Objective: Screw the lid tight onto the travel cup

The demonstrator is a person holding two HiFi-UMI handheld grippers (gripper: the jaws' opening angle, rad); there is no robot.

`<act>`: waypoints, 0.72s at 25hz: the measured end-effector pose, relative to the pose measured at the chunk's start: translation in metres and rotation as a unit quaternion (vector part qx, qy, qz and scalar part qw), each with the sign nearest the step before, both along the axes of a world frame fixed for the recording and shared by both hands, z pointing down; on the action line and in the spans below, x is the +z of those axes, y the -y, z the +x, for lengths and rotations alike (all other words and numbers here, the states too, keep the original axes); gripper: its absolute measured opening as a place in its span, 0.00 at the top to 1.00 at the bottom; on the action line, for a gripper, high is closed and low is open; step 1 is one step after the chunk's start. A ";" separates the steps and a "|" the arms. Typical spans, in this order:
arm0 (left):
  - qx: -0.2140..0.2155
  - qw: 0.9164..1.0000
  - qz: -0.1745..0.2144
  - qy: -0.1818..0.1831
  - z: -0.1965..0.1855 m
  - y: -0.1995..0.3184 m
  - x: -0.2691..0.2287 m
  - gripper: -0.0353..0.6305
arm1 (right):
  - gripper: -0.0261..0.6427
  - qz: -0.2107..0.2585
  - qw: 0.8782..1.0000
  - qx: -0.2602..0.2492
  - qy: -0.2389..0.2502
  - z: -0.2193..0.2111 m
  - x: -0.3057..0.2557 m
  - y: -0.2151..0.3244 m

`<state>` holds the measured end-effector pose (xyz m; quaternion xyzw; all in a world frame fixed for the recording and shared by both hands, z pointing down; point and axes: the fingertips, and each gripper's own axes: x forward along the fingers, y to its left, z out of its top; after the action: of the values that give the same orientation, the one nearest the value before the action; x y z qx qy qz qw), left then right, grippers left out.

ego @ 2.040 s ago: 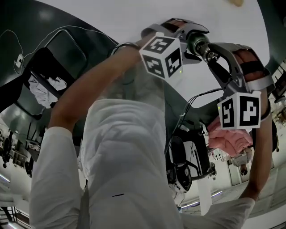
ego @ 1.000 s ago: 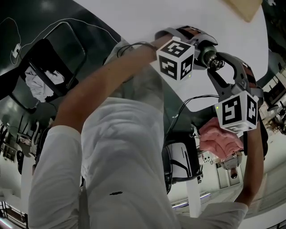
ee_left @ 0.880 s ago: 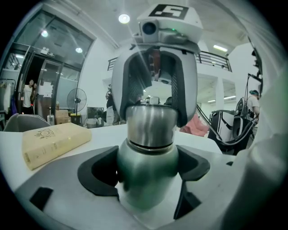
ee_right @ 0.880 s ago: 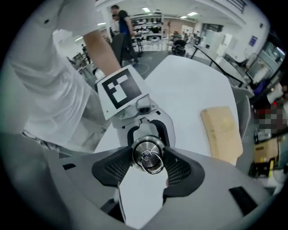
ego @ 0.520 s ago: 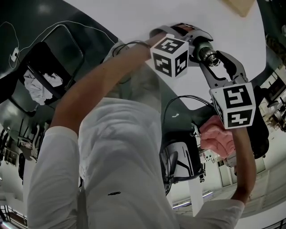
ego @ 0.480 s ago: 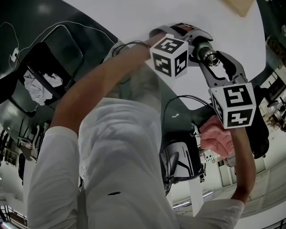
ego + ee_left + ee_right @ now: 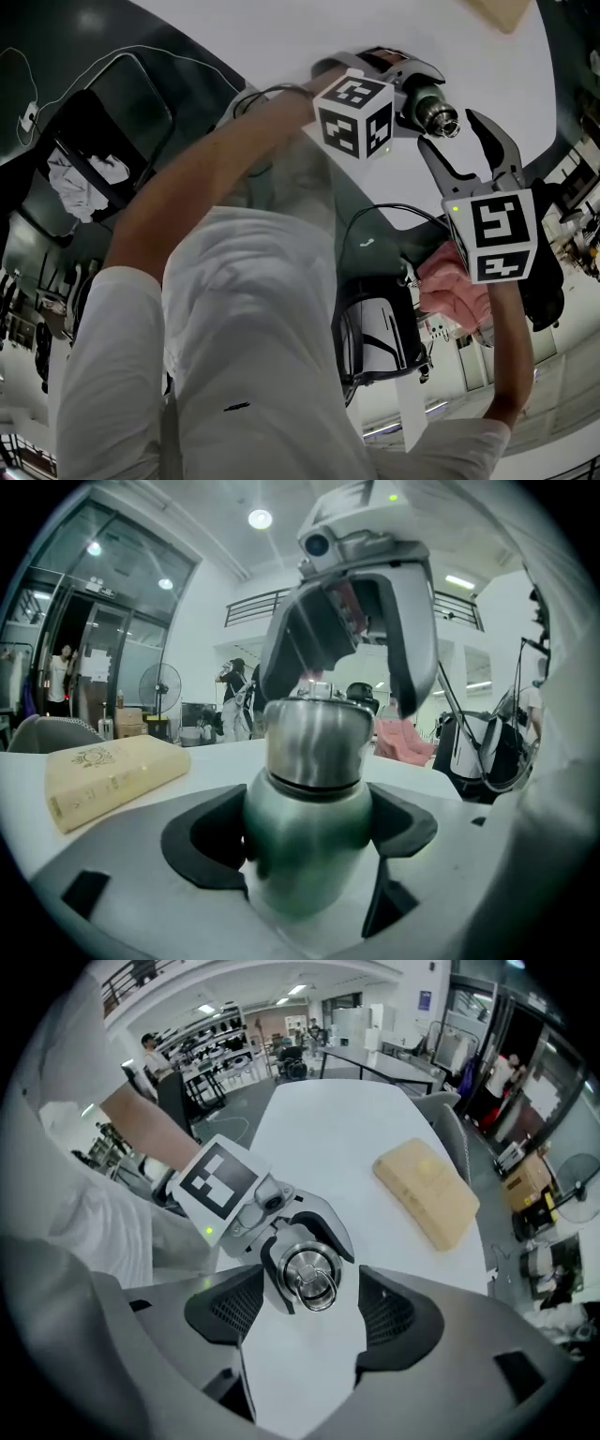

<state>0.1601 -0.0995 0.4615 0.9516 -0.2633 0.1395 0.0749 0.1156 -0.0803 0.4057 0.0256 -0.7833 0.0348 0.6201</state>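
Note:
A steel travel cup [image 7: 309, 855] stands up between the jaws of my left gripper [image 7: 305, 836], which is shut on its body. Its steel lid [image 7: 314, 738] sits on top. In the right gripper view the lid [image 7: 312, 1277] shows from above with its ring handle. My right gripper [image 7: 311, 1309] has its jaws opening, one pad to each side of the lid and neither touching it. In the head view the right gripper [image 7: 453, 134] hangs a little off the cup's lid end [image 7: 433, 111], held out by the left gripper [image 7: 412, 92].
A beige book-like block [image 7: 427, 1190] lies on the white table [image 7: 319, 1129], beyond the cup. My own arm and white shirt [image 7: 253, 319] fill the head view's middle. A fan [image 7: 161, 682] and several people stand far behind.
The right gripper's jaws were closed round the lid; now they stand spread and have drawn back from it. The left gripper still holds the cup in about the same place.

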 end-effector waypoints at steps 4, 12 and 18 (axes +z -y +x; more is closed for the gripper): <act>0.000 1.000 -0.002 0.001 0.001 0.000 -0.001 0.39 | 0.54 0.028 0.989 -0.146 -0.014 -0.002 -0.017 -0.004; 0.000 1.000 -0.002 -0.001 -0.001 0.000 -0.001 0.39 | 0.54 0.042 0.886 -0.460 -0.045 -0.001 -0.019 -0.018; -0.001 1.000 0.000 -0.003 -0.001 0.000 -0.001 0.39 | 0.55 0.053 0.793 -0.602 -0.071 0.001 -0.004 -0.018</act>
<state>0.1590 -0.0990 0.4602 0.9516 -0.2643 0.1369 0.0762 0.1169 -0.0619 0.4015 -0.4165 -0.5946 -0.3891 0.5671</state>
